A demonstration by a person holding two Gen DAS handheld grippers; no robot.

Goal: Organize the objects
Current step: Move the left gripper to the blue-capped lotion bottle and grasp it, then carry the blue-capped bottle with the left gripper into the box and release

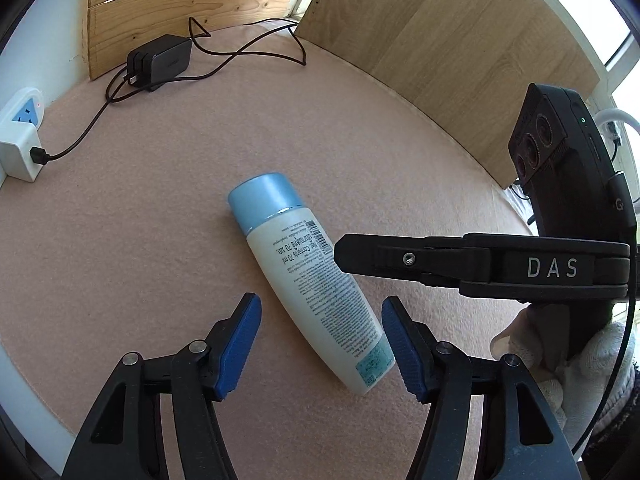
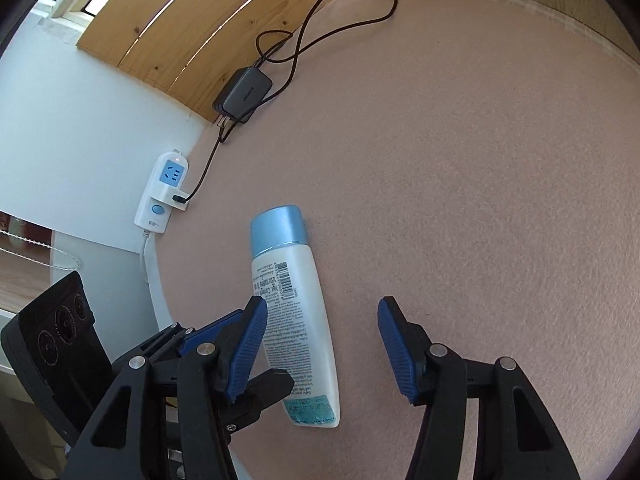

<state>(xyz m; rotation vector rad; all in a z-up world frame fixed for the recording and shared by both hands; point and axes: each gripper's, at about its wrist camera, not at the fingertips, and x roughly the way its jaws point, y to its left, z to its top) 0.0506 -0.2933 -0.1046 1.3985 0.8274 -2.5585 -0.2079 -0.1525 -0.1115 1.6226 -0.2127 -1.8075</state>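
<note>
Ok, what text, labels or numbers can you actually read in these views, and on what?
"DAS": white letters on the right tool, seen from the left wrist.
"Contents 70 ml": on the bottle, upside down; the finer print and barcode digits are too small to read.
Charger: a logo, blurred.
Power strip: a small mark near its lower end, unreadable.

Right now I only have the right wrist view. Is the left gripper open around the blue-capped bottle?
Observer: Yes. The left gripper is open, and the base end of the blue-capped bottle lies between its fingers.
Operator: Are the pads touching it?
Observer: The left-hand pad stands clear of the bottle. The other pad is too close to its edge to tell.
</note>
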